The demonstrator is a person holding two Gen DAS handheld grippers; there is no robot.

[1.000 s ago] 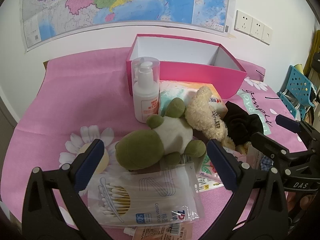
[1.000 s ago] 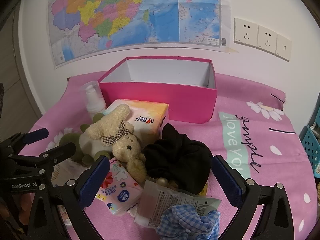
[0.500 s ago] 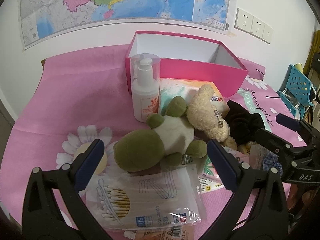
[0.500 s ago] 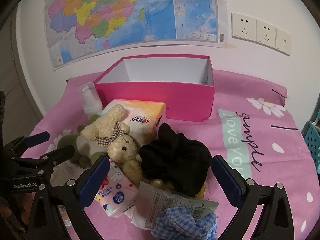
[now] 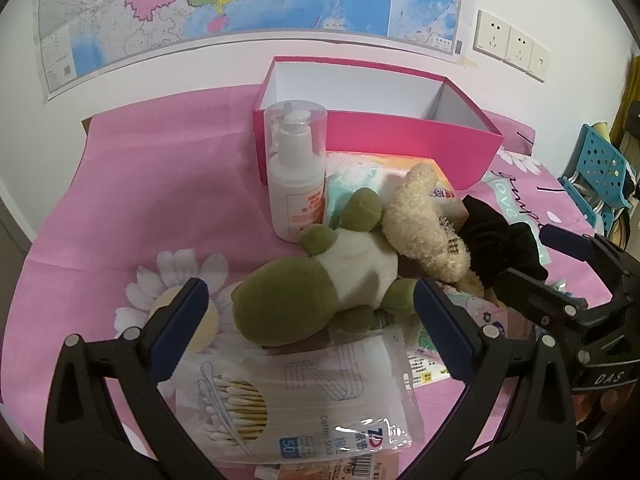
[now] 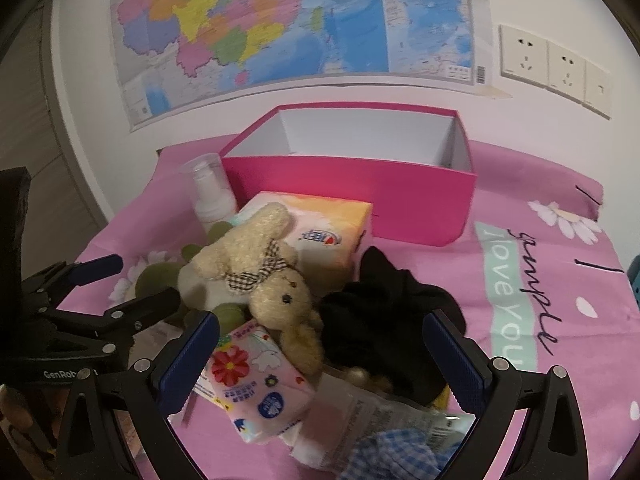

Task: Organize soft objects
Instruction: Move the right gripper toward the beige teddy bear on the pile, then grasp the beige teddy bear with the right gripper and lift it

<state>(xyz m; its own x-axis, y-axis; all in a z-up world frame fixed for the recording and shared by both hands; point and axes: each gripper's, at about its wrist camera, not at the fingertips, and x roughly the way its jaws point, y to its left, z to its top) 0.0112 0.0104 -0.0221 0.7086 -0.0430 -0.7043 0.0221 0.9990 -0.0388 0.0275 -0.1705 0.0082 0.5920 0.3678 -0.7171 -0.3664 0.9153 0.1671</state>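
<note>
Both grippers (image 5: pixel 308 320) (image 6: pixel 320 344) agape, w/o load

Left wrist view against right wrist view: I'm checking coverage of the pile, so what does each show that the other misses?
Only the left wrist view shows the cotton swab pack. Only the right shows the blue checked cloth and the flowered tissue pack. Both share the pink box, pump bottle, green plush toy, beige plush toy, black cloth, and both grippers, left and right, jaws open.

Both the left gripper (image 5: pixel 310 312) and the right gripper (image 6: pixel 322 346) are held side by side with jaws spread wide, nothing being gripped.
</note>
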